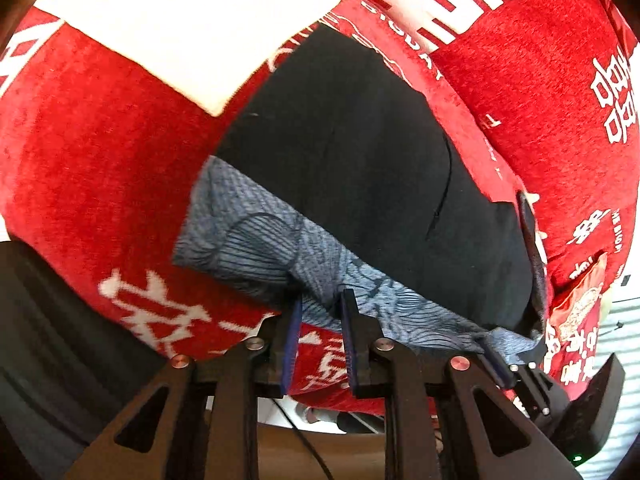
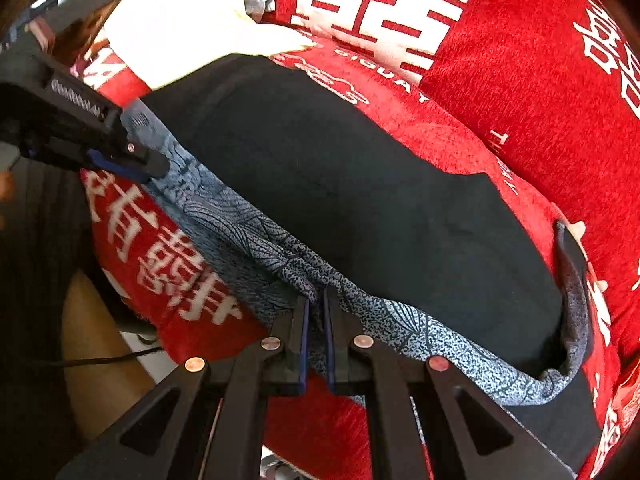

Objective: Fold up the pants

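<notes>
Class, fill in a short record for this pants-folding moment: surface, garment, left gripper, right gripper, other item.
surface: red blanket with white characters
garment: dark pants lying flat, patterned blue-grey edge nearest the cameras
left gripper: fingers partly closed around the patterned edge, a gap showing
right gripper: fingers pinched shut on the patterned edge
other item: white cloth beyond the pants

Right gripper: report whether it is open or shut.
Shut on the patterned blue-grey edge of the black pants: the right gripper has blue cloth pinched between nearly touching fingers.
</notes>
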Tool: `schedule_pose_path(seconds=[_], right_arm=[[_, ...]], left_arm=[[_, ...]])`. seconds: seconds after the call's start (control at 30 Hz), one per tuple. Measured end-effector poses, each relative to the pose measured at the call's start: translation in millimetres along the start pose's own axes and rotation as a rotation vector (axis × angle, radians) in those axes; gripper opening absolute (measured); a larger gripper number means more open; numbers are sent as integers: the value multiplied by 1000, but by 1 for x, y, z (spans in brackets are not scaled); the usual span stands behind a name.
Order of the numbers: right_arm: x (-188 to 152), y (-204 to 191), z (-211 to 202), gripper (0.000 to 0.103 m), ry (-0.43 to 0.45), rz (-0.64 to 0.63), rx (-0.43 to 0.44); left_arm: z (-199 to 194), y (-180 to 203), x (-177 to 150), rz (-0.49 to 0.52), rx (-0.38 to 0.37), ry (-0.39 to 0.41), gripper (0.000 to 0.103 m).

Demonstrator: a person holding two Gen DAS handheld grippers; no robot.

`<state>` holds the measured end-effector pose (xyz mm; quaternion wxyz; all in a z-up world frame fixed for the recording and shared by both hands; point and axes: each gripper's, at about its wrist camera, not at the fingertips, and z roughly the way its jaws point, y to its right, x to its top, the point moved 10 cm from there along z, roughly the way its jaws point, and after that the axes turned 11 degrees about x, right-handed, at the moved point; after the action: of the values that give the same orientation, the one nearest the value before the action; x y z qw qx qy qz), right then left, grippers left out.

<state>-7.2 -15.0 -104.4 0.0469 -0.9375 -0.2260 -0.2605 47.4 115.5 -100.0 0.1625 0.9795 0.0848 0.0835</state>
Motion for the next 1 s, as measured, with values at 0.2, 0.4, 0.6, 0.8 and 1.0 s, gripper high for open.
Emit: schedule_pose_path(seconds=[0.2, 0.4, 0.6, 0.8, 1.0], right_arm=[[-2, -1, 2, 7, -4, 6, -15], [-1, -30, 0, 2, 4, -25, 93], [4, -22, -20, 35, 74, 50, 122], [9, 68, -28, 80, 118, 322, -49], [-24, 84, 0, 78, -4, 446, -85]], left_arm=[[-3, -9, 1, -7, 19, -1, 20], [-25, -17, 0, 24, 92, 60, 20], [-44, 6, 14, 66, 137, 155, 99], [-29, 40, 47, 124, 221, 208, 103], [5, 49, 37, 292, 411, 197, 103]])
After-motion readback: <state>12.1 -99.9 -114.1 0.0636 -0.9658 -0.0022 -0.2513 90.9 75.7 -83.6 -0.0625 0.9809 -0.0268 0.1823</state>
